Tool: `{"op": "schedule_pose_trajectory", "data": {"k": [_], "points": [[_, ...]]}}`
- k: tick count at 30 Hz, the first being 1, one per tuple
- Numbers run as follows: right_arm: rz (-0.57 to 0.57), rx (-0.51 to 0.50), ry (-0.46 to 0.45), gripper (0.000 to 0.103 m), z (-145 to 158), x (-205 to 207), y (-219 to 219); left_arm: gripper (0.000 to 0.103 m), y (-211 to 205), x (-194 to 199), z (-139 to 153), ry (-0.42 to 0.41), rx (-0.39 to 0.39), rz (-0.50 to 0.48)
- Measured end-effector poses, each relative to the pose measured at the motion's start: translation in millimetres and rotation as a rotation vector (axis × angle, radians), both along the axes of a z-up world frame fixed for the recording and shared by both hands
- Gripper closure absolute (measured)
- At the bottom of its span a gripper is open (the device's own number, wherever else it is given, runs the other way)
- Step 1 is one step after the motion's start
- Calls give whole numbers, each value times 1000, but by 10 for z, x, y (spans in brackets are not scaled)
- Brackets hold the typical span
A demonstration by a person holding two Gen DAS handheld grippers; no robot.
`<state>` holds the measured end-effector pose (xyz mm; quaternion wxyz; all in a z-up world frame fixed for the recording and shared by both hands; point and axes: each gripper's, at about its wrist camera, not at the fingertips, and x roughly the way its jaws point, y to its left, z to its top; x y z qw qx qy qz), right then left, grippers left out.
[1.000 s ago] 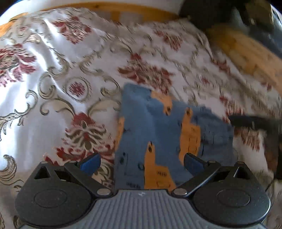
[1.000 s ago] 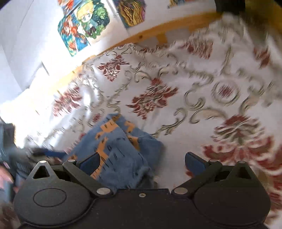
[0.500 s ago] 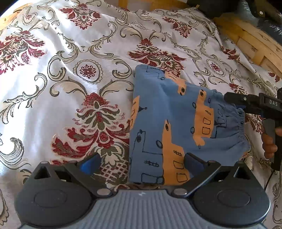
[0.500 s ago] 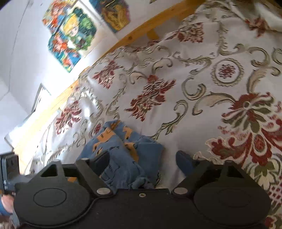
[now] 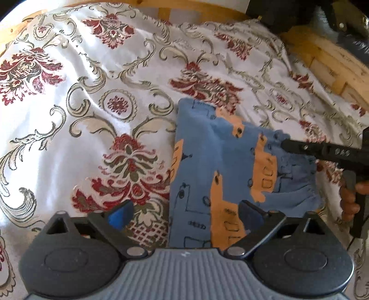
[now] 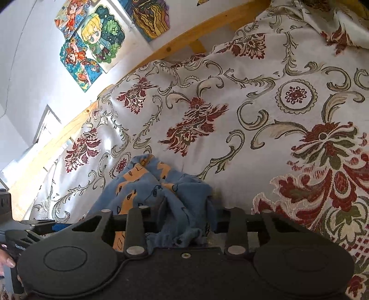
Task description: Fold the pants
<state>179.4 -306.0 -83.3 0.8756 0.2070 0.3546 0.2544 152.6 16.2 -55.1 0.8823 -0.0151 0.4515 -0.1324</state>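
Observation:
Small blue pants [image 5: 230,170] with orange building prints lie folded on the floral bedspread [image 5: 69,129]. My left gripper [image 5: 184,215] hovers open over their near edge, with one blue pad [image 5: 120,213] above the bedspread and the other above the cloth. In the right wrist view the pants [image 6: 138,184] bunch up between the fingers of my right gripper [image 6: 186,221], which is shut on their gathered waistband edge. From the left wrist view, the right gripper [image 5: 299,147] reaches in over the pants' right side, held by a hand [image 5: 349,198].
A wooden bed frame [image 6: 184,37] runs along the far side below a white wall with colourful drawings [image 6: 92,41]. More wooden slats [image 5: 334,67] and dark objects [image 5: 346,20] sit at the back right. The left gripper's body [image 6: 34,227] shows at the left edge.
My right gripper has shut on the pants' gathered edge; it stood open half a second ago. The left gripper stays open and has drawn back slightly.

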Motion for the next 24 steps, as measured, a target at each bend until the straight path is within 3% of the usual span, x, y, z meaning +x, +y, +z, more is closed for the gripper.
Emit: {"op": "schedule_pose_trajectory", "data": {"k": [7, 14, 19, 24], "points": [[-15, 14, -3, 75, 5, -25, -18, 31, 109, 41, -48, 73, -137, 37], [-22, 15, -6, 75, 1, -41, -18, 53, 281, 95, -122, 130, -250, 98], [-24, -21, -19, 73, 4, -65, 19, 66, 246, 72, -105, 121, -224, 97], [-21, -107, -82, 85, 80, -159, 150, 78, 56, 18, 21, 86, -135, 85]]}}
